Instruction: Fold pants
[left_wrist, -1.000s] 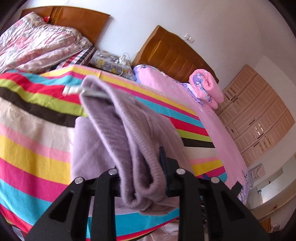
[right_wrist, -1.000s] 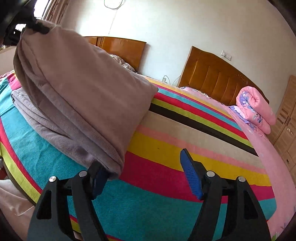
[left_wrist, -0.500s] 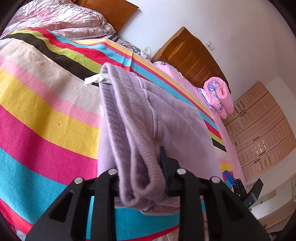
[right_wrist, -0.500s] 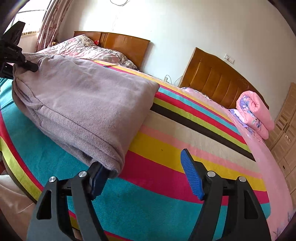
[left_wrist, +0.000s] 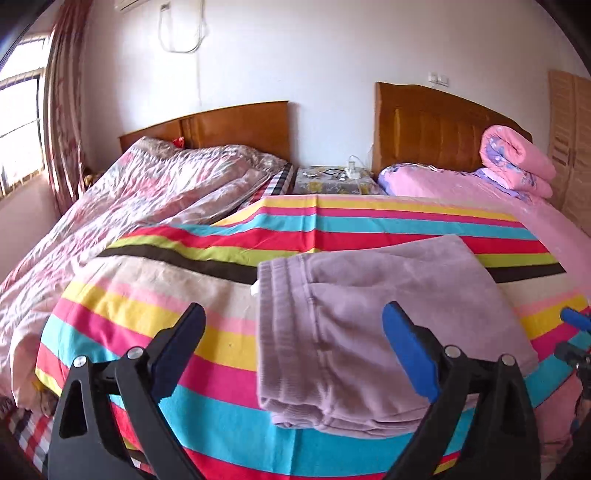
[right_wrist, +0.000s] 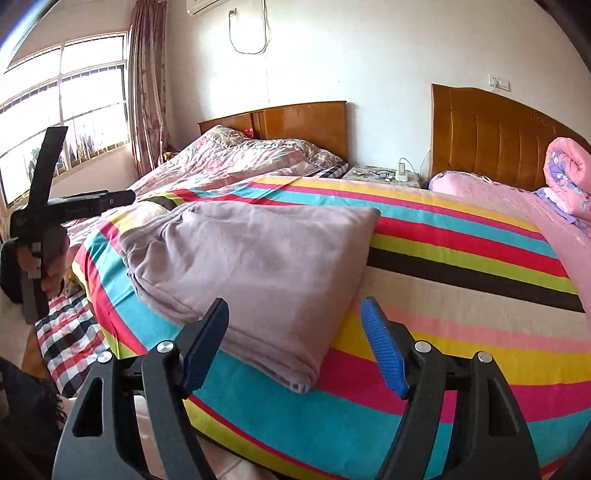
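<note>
Left wrist view looks across the striped sheet toward two wooden headboards, and the left hand-held gripper stands spread wide with nothing pinched; its jaws have just been opening, and the pants lie loose just ahead of it, between and beyond the two blue pads, not gripped by either. From here the ribbed waistband runs down the pile's left edge with a small white tag poking out beside it, a detail the other camera does not give. At the far right of this view a bit of blue and black tool peeks in, too little to read.

The right wrist view shows the same pants as a neat folded bundle resting flat on the striped sheet of the bed, just ahead and slightly left of the right hand-held gripper, whose jaws hang released with nothing between them, the near corner of the fabric lying in front of the gap. Only this camera shows the person's left hand off to the far left, wrapped around the black handle of the other tool, beside a bright window with a curtain, and a checked cloth below the bed's edge
</note>
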